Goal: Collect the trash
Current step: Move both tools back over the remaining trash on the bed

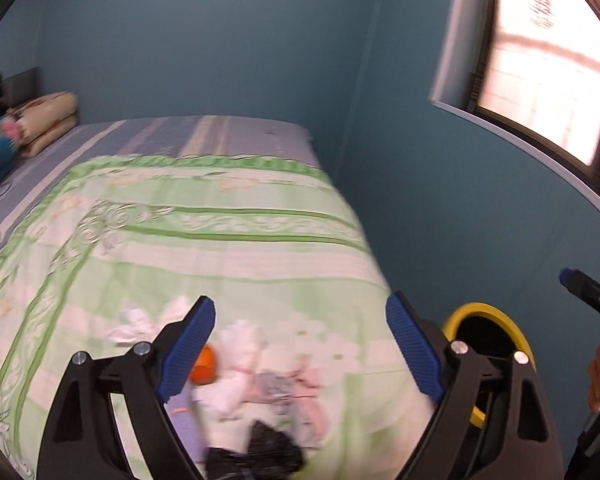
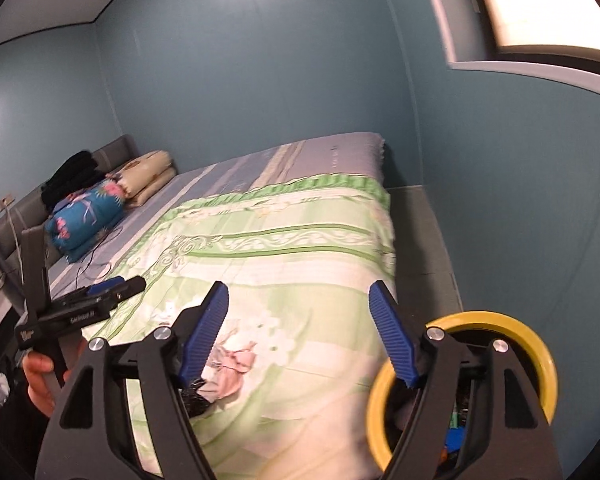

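Observation:
Several pieces of trash lie on the green floral bedcover near its foot: white crumpled tissues, an orange piece, pinkish wrappers and a black plastic bag. My left gripper is open and empty just above them. A yellow-rimmed bin stands beside the bed on the right. My right gripper is open and empty, between the bed corner and the bin. The pink wrapper and black bag show by its left finger.
Folded blankets and pillows sit at the headboard end. A cable lies on the sheet. Teal walls close the far side and right, with a window above. The left gripper shows in the right wrist view.

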The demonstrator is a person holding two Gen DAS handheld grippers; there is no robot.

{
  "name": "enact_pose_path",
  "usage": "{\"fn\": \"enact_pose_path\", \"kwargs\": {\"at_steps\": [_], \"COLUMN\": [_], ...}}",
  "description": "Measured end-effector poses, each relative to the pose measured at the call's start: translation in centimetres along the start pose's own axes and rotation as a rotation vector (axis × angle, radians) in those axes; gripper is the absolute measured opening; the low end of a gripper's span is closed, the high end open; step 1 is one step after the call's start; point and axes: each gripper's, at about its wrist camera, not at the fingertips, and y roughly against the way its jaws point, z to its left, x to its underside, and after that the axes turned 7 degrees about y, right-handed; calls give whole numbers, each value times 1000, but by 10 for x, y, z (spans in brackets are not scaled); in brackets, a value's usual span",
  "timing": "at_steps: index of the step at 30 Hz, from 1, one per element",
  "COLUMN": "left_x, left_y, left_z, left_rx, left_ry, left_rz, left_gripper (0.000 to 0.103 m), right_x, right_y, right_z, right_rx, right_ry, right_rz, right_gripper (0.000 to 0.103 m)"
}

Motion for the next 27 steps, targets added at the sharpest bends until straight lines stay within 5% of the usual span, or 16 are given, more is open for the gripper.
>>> {"fn": "enact_pose_path", "kwargs": {"at_steps": [12,27], "left_x": [-1,22], "left_y": [-3,-52], "left_z": [97,173], "left_rx": [-152,-212], "left_ry": [97,190], "left_rz": [13,105], "left_gripper": [85,85], "right_x": [6,37], "right_y": [-51,-122], "right_z": [66,108], "right_rx": [-100,-152], "right_ry": [71,114], "right_rz": [76,214], "right_gripper": [70,70]}}
